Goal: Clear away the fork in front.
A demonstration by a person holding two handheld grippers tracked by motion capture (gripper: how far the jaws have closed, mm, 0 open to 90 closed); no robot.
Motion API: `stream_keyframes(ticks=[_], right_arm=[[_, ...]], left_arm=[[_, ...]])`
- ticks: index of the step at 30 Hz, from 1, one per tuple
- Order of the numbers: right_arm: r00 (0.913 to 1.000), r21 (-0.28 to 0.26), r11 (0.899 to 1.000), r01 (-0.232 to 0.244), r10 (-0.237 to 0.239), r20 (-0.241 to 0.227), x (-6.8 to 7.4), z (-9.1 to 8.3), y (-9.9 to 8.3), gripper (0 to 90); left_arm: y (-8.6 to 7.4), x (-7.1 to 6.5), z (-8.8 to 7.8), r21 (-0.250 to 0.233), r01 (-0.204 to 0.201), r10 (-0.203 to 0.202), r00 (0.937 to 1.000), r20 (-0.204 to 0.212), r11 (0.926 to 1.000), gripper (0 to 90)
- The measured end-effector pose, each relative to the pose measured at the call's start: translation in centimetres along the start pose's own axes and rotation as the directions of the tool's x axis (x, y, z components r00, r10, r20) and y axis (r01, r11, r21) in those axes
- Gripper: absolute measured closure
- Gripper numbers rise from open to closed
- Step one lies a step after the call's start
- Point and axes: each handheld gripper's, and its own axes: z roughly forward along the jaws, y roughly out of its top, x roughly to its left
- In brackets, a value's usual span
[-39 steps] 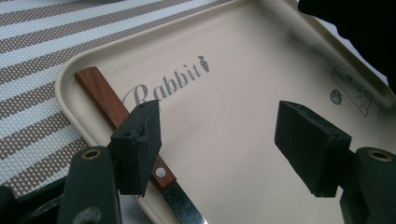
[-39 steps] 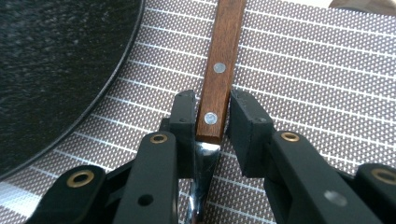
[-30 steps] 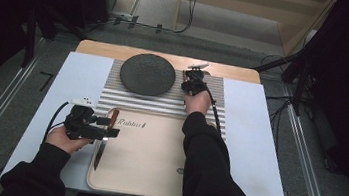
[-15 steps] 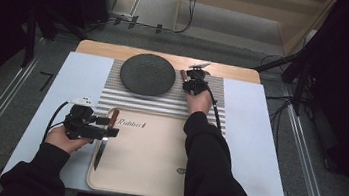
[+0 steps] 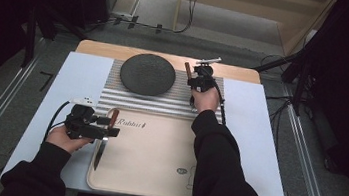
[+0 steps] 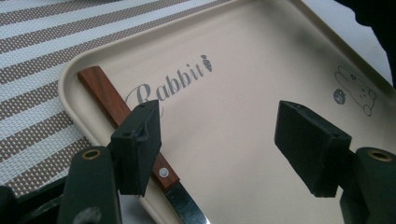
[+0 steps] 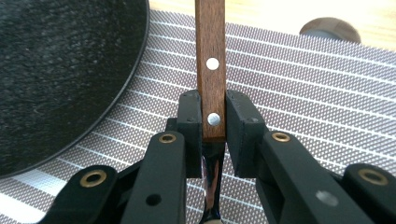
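Wood handle clamped in your right gripper (image 7: pixel 212 135): jaws closed tight on the lower end of the utensil (image 7: pixel 211 70), pads biting just about level w/ the lower rivet, metal neck running down between the jaws toward the camera. Handle sticks out ahead of the gripper, over the striped mat (image 7: pixel 299 88), beside the dark plate (image 7: pixel 56 74). In the high view you hold it near the far right of the mat, just right of the plate.

Handling notes, my read:
- Light, stiff piece; wood gives decent friction, polished metal neck would be slippery. Keep the bite on the wood, not the steel.
- Grip sits at one end, so most of the handle hangs out front. Expect it to want to pivot if you swing fast. Slow wrist turns.
- Can't tell what the working end is (fork, spoon, blade?) – hidden under the jaws.

Left gripper (image 6: pixel 219 144): jaws wide apart, nothing between them. It sits over the near-left corner of the beige tray (image 6: pixel 261 56), w/ the knife (image 6: pixel 126 112) lying just by the left pad along the tray's rim, not gripped.

Knife, if you go for it: same sort of riveted wood handle, blade thin and probably sharp. Take it mid-handle, between the rivets, pads across the flat sides. Lies low against the rim, so approach may be awkward.
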Motion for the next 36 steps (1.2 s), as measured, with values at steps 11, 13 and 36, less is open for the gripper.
stream_keyframes(ticks=[11,13,36], right_arm=[[0.9986,-0.036,0.999,0.015,-0.016,-0.050,0.0,-1.5,0.3,75.3],[0.9984,-0.039,0.999,0.014,-0.016,-0.055,-0.1,-1.7,0.3,75.3],[0.9917,-0.108,0.993,0.053,-0.065,-0.111,0.0,-5.1,0.6,75.3]], left_arm=[[0.0,0.0,0.0,0.003,-0.001,0.001,1.0000,-0.002,1.0000,31.9],[0.0,0.1,0.0,0.003,0.000,0.000,1.0000,-0.002,1.0000,31.9],[0.1,0.1,0.1,0.004,0.003,-0.003,1.0000,-0.005,1.0000,31.9]])
